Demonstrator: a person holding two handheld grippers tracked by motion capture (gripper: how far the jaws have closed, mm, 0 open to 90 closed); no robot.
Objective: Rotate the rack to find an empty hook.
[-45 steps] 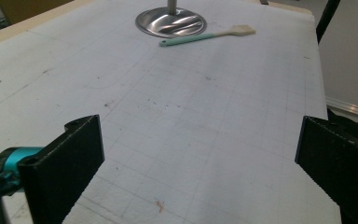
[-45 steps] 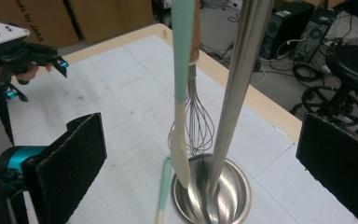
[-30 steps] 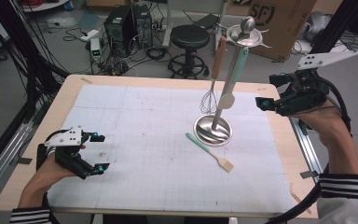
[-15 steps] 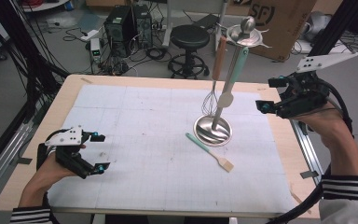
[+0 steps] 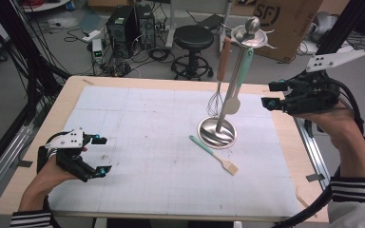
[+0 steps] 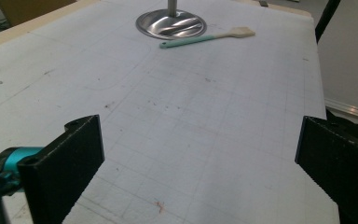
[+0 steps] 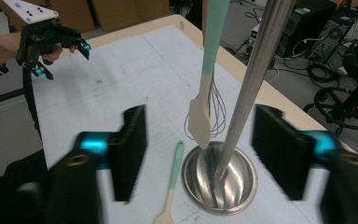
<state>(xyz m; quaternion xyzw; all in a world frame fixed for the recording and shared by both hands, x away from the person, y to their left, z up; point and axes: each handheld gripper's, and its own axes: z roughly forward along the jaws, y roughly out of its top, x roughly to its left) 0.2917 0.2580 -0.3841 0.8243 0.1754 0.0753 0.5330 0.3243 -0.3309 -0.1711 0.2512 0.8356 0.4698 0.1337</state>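
Observation:
A steel utensil stand [image 5: 217, 132] with a round base and a tall pole rises right of the mat's centre. A wire whisk [image 5: 215, 102] and a teal-handled spatula [image 5: 233, 102] hang from its top. Beside the base [image 6: 171, 23] a teal-handled brush [image 5: 214, 154] lies flat on the mat. My right gripper [image 5: 270, 95] hovers at the table's right edge, pointing at the stand. Its jaws have just been closing and stand about half apart, with nothing gripped [image 7: 205, 154]. The pole, spatula [image 7: 200, 119] and brush [image 7: 170, 186] lie farther off. My left gripper [image 5: 102, 155] rests open at the near left [image 6: 200, 158].
The white grid mat [image 5: 147, 123] covers most of the wooden table [image 5: 33, 175]. A black stool [image 5: 193, 42], a computer tower [image 5: 123, 23], floor cables and a cardboard box [image 5: 285, 23] stand beyond the far edge. Black frame posts flank both sides.
The right gripper's jaws have come closer together. Both hands have kept their places, and the stand and brush have not moved.

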